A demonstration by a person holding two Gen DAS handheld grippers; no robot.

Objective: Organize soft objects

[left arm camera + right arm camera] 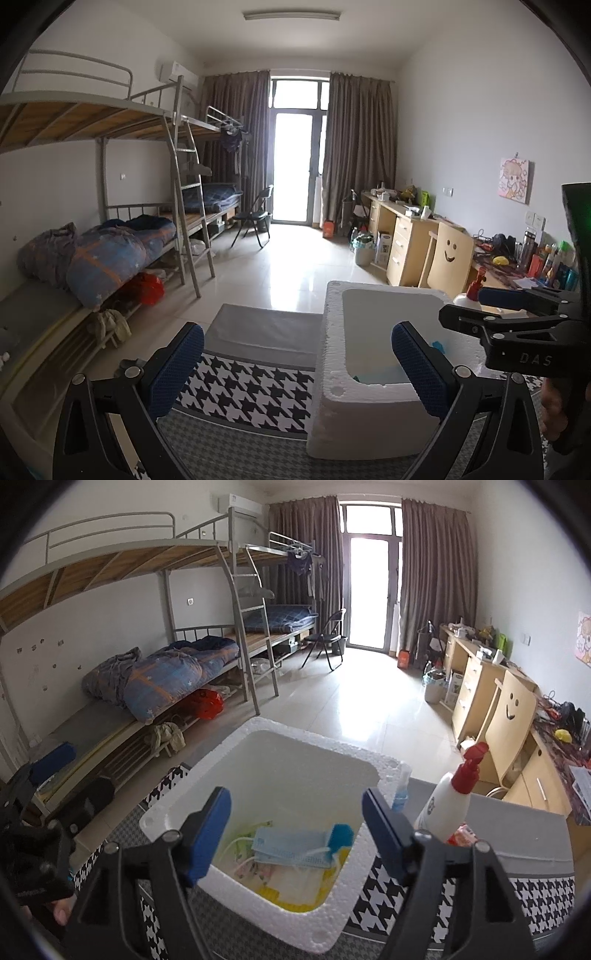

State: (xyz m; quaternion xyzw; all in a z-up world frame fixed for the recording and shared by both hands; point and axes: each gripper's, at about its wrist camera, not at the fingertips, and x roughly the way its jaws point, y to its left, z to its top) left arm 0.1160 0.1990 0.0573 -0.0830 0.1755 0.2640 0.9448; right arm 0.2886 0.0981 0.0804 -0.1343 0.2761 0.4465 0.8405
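A white foam box (pixel 236 805) on the houndstooth surface (pixel 546 890) holds a pale blue mask (pixel 288 849) atop yellow packets, while the right tool (pixel 295 830) hangs wide above it and the left tool (pixel 295 365), also wide, stands just beside the box.

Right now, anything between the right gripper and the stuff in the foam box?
Nothing visible. The right gripper is open above the open-topped foam box, and the blue face masks lie uncovered between its fingers in view. The spray bottle and small blue bottle stand outside the box, on its right.
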